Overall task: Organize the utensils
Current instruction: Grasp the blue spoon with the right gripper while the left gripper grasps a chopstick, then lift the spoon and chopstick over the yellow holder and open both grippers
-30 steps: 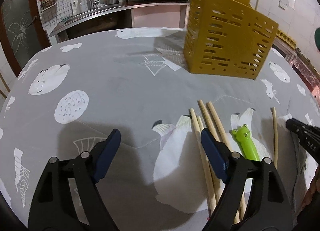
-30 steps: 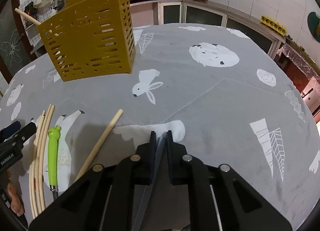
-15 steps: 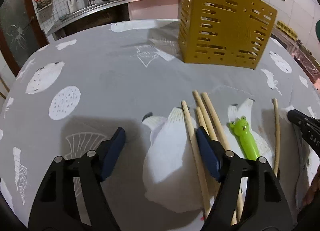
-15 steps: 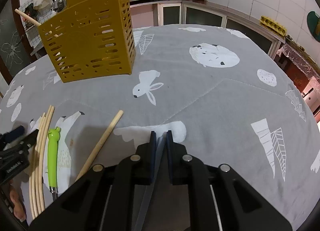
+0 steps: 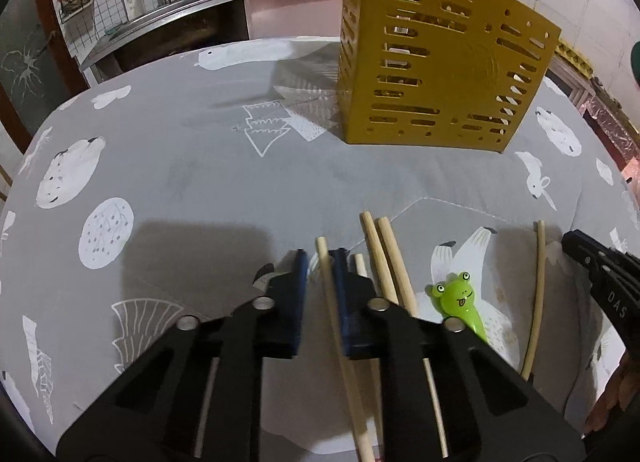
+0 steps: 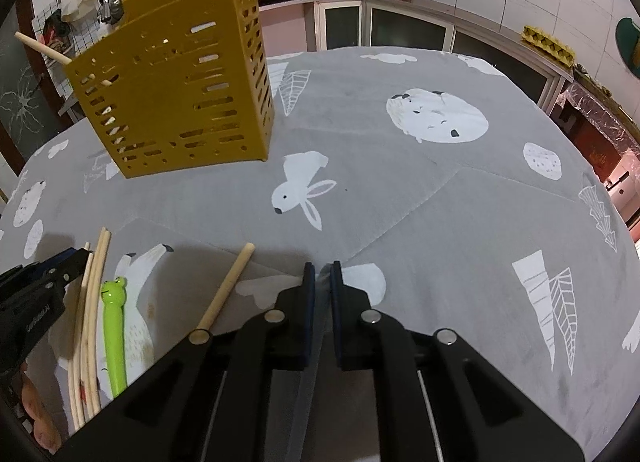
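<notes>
My left gripper [image 5: 320, 258] has its blue pads closed down to a narrow gap on a single pale wooden chopstick [image 5: 340, 334], the leftmost of a loose bundle lying on the grey animal-print cloth of the counter [image 5: 200, 181]. My right gripper [image 6: 321, 274] is pinched narrow too, on a thin grey blade-like strip [image 6: 308, 382] that runs back under it; I can't tell what utensil that is. The yellow slotted plastic utensil caddy [image 5: 440, 73] stands at the far side of the counter, already holding a couple of sticks, well apart from both grippers. My main worry is the left grip: the pads hold the chopstick close to its far tip, so most of its length hangs behind the pads, and I judge it could swivel or slide out as I lift. The other wooden chopsticks [image 5: 384, 258] lie just to the right, touching or nearly touching the right pad, and could be dragged along or rolled towards the green frog-headed plastic utensil [image 5: 460, 302] next to them. Another pale stick [image 5: 536, 294] lies further right, near my right gripper, so the two grippers could bump if I sweep sideways. The cloth is soft and seamed; pads pressed low might catch a fold. Finally, a long stick swinging freely could strike the caddy wall and tip it, since it looks light.
</notes>
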`<state>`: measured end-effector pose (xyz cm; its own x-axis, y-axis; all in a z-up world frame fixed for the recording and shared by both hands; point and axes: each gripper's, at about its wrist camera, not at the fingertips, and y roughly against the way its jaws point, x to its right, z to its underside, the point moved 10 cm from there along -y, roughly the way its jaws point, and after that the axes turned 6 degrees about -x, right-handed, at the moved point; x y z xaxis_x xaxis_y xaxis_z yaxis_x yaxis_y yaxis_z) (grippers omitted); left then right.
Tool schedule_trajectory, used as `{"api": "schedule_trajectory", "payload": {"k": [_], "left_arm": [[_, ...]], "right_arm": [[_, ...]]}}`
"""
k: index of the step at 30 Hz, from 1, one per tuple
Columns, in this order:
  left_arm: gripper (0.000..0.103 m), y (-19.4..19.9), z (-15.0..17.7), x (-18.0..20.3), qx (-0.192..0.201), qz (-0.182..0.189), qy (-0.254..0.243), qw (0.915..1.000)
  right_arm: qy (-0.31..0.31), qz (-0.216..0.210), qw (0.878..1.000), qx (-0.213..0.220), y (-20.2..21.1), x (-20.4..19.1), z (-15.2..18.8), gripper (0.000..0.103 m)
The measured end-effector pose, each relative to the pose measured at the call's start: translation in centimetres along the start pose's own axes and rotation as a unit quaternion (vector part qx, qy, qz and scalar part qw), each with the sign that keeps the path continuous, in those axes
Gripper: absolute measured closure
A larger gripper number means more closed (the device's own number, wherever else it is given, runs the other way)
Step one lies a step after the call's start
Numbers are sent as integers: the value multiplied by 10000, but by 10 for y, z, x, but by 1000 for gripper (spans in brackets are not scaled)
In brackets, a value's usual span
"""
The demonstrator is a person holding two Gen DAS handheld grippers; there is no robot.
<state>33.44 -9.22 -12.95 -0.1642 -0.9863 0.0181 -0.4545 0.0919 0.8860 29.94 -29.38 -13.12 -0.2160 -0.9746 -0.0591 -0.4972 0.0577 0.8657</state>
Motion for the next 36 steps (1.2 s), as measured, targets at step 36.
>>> {"api": "schedule_trajectory", "payload": {"k": [36], "left_arm": [[99,180,-16,-19,2792,-54,-104,9602]], "right_arm": [[271,-723,9613,2645,162,-21,-26,96]]}}
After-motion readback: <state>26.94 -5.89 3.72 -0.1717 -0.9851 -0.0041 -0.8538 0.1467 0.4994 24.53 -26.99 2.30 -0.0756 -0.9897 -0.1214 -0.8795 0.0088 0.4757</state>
